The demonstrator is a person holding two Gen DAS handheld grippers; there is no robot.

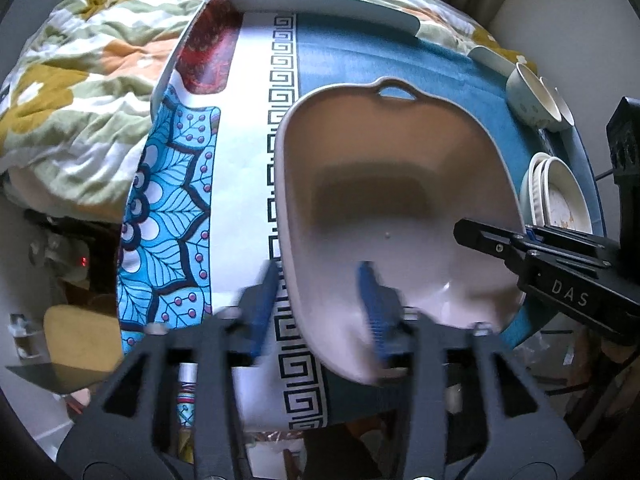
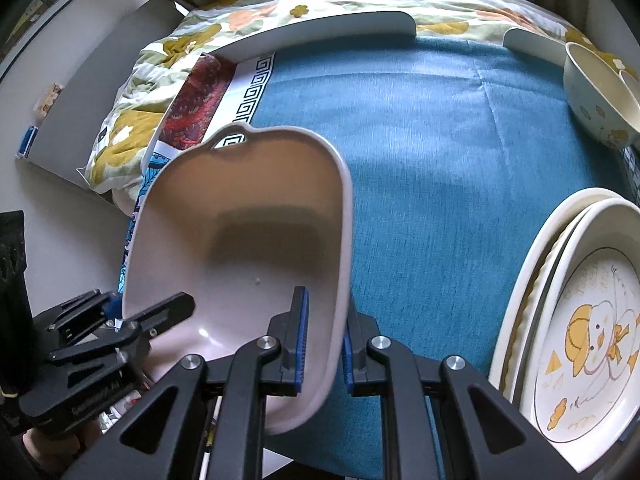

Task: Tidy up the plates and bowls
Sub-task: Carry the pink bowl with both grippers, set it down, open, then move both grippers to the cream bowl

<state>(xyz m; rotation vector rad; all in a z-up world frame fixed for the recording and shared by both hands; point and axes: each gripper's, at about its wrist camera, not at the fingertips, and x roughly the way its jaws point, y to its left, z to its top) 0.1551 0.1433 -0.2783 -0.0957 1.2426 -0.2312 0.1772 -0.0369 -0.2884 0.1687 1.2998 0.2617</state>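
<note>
A large pale pink oval dish (image 1: 400,184) with a loop handle at its far end is held tilted over the table's near edge. My left gripper (image 1: 318,312) straddles its left rim, fingers blurred and apart. My right gripper (image 2: 324,344) is shut on the dish's right rim (image 2: 340,280). The right gripper also shows at the right of the left wrist view (image 1: 492,240). A stack of cream plates (image 2: 576,312), the top one with a yellow duck picture, lies at the right. Two cream bowls (image 2: 596,92) stand at the far right.
The table wears a blue cloth (image 2: 420,128) with a patterned runner (image 1: 172,208) on the left. A long white tray (image 2: 320,28) lies along the far edge. A flowered quilt (image 1: 80,80) lies behind and left of the table.
</note>
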